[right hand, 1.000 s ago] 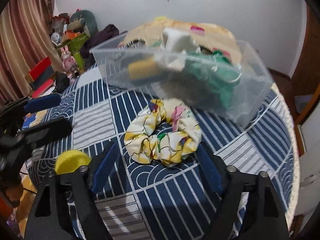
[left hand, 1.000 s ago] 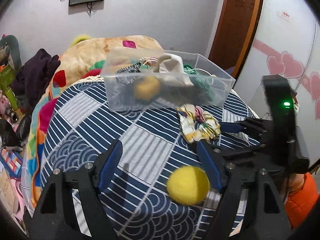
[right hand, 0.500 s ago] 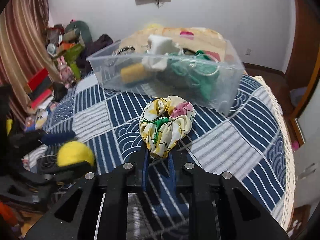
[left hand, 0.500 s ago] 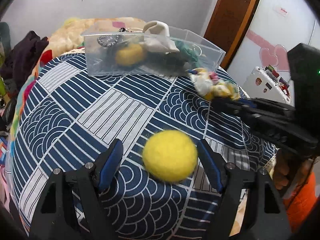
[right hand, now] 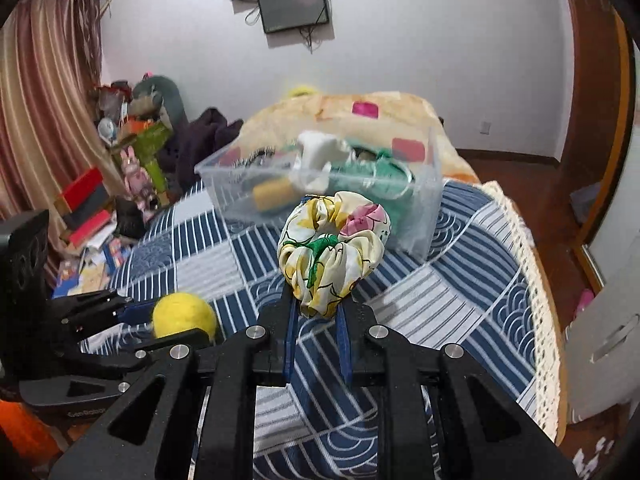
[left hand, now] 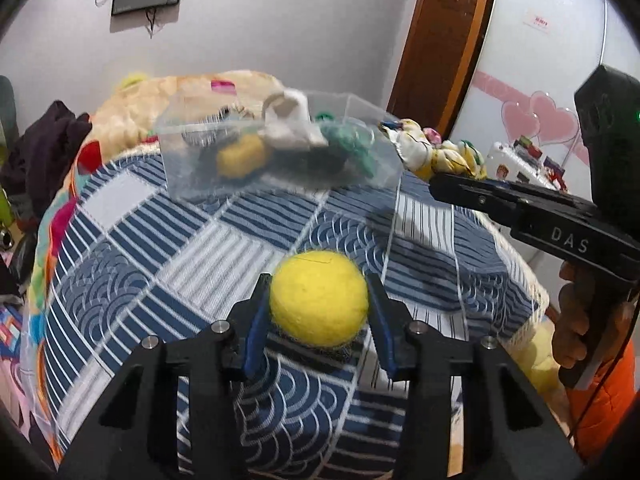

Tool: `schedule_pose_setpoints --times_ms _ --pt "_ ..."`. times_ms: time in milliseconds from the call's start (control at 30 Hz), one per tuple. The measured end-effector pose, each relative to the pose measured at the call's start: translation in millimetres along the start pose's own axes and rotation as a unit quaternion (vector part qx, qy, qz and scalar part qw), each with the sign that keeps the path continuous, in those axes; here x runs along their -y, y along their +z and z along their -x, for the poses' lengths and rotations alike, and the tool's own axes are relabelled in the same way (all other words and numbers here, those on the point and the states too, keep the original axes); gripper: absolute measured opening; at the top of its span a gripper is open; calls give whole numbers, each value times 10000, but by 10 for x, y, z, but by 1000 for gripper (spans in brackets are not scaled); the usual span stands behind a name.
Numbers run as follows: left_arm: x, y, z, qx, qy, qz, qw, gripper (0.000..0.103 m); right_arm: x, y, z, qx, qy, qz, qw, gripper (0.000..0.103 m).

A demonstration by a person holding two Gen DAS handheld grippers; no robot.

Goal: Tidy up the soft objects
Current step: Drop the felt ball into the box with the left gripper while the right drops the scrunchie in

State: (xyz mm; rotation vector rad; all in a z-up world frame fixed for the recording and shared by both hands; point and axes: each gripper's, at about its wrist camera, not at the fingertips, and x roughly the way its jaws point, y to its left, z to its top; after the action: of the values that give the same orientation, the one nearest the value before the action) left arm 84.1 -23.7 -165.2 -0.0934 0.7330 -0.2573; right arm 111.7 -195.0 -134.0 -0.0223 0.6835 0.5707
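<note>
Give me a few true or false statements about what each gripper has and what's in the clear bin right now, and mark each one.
1. The left gripper is shut on the yellow ball. True.
2. The right gripper is open with nothing in it. False: it is shut on the floral scrunchie.
3. The clear bin already holds several soft items. True.
4. The clear bin sits on the floor. False: it rests on the blue patterned cloth.
5. The floral scrunchie is inside the clear bin. False: it is outside, held in front of it.
</note>
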Motion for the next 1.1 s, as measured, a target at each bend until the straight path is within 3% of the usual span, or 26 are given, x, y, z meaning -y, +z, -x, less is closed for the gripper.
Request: schedule_pose_setpoints --times_ms 533,800,933,1100 --pt "-248 991 8 1011 319 171 9942 45 59 482 58 621 -329 174 9974 16" --pt "-381 1237 -322 915 444 333 9943 45 86 676 -94 712 -442 274 9961 16" --pt "-377 1276 -575 733 491 327 9956 45 118 705 -307 529 -233 159 9982 16" --pt "-388 1295 -792 595 547 333 9962 45 144 677 -580 188 -283 97 9994 16"
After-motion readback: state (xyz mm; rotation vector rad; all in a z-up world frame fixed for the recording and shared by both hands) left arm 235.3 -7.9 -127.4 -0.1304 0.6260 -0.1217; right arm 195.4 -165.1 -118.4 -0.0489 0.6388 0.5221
